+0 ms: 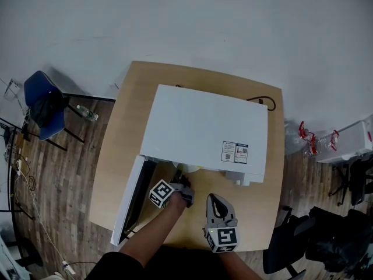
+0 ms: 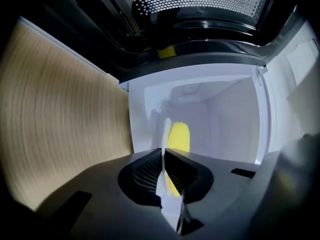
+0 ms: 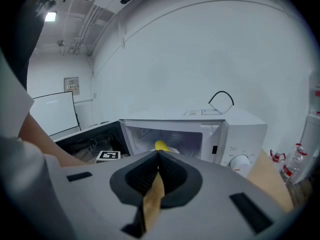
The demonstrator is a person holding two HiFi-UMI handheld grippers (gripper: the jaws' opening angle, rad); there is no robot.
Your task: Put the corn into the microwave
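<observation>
Clamped shut, the left gripper (image 1: 180, 183) sits right at the mouth of the white microwave (image 1: 207, 130) in the head view. The door (image 1: 131, 200) hangs open to the left over the wooden table (image 1: 119, 150). The right gripper (image 1: 217, 199) hovers just in front of the oven, a little to the right and well clear of the opening.

From the left gripper view, its jaws are pinched on the thin white rim of a plate (image 2: 163, 134). The yellow corn (image 2: 179, 136) lies on that plate just past the jaws, against the pale inside of the oven. Only the very edge of the plate is caught between the pads.

From the right gripper view, the right gripper (image 3: 158, 156) has its jaws together with nothing in them, only bare table showing through the slit. Past them the corn (image 3: 161, 145) sits inside the open oven, toward the front, left of the knob (image 3: 240, 161).

The trouble I'd watch for is that slim edge grip. If the plate tips as it is slid or set down, the corn, being round, would likely roll off. I can't tell how deep the plate sits, so if it is let go too near the front, the door could catch it on closing.
</observation>
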